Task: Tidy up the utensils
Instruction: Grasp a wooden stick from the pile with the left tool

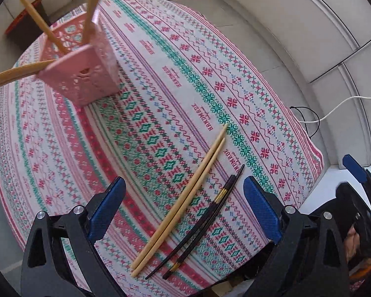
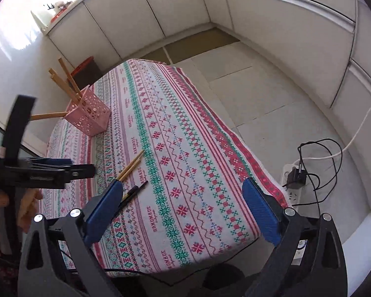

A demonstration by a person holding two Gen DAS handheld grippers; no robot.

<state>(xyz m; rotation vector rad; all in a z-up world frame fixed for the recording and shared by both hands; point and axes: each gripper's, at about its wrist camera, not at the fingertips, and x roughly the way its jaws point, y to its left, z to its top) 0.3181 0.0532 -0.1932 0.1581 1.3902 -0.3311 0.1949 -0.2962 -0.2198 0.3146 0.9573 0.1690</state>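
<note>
Both claws are spread wide with nothing in them. The left gripper (image 1: 183, 212) hangs right over a pair of bamboo chopsticks (image 1: 180, 203) lying side by side on the patterned tablecloth (image 1: 146, 113), with a black pair (image 1: 202, 220) just beside them. The right gripper (image 2: 183, 212) sits at the near edge of the cloth, a bit off from both pairs. Further back, the pink basket (image 1: 86, 69) stands upright with what look like three or four wooden sticks (image 2: 66, 79) poking out, hard to count exactly.
</note>
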